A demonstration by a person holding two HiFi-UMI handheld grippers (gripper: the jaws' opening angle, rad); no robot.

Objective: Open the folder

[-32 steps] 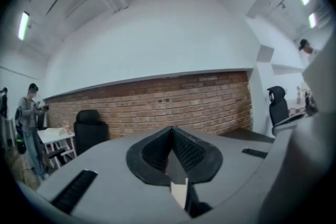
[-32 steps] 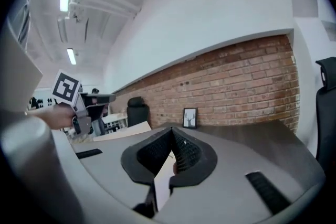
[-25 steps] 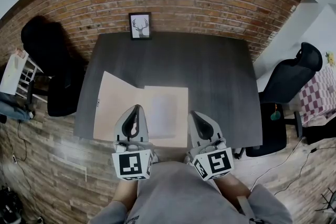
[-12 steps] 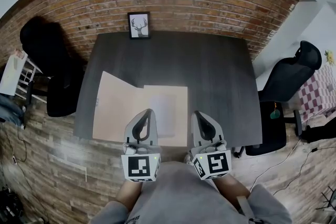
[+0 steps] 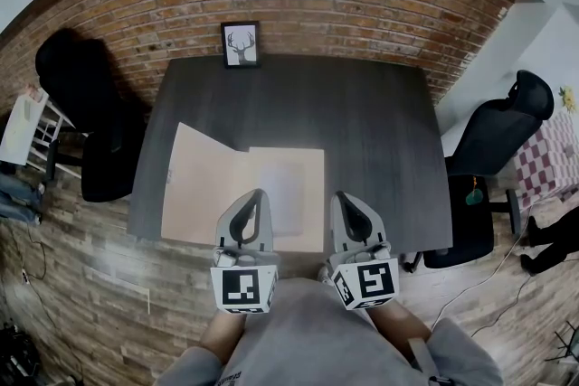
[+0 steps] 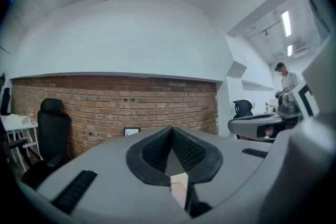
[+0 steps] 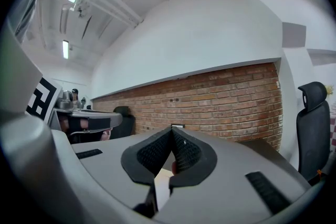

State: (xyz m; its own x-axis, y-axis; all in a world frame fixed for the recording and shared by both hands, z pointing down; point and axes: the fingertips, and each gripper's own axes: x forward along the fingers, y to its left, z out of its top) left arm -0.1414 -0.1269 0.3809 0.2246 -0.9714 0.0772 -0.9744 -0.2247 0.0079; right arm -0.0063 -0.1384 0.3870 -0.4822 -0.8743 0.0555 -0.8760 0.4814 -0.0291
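Note:
The beige folder (image 5: 204,183) lies open flat on the dark table (image 5: 371,131), its left flap spread out to the left. A white sheet (image 5: 288,185) rests on its right half. My left gripper (image 5: 256,194) hovers level over the folder's front edge, jaws shut with nothing between them. My right gripper (image 5: 342,197) is just right of the folder's right edge, also shut and empty. In the left gripper view the pads of the left gripper (image 6: 171,129) meet, and a strip of folder (image 6: 179,187) shows below them. The right gripper (image 7: 171,129) looks the same in its own view.
A framed deer picture (image 5: 241,43) leans on the brick wall at the table's far edge. Black chairs stand left (image 5: 86,104) and right (image 5: 502,136) of the table. A person (image 6: 286,81) stands far off in the room.
My left gripper has shifted to the right and slightly back toward me along the folder's front edge. The right gripper and the folder stay as they were.

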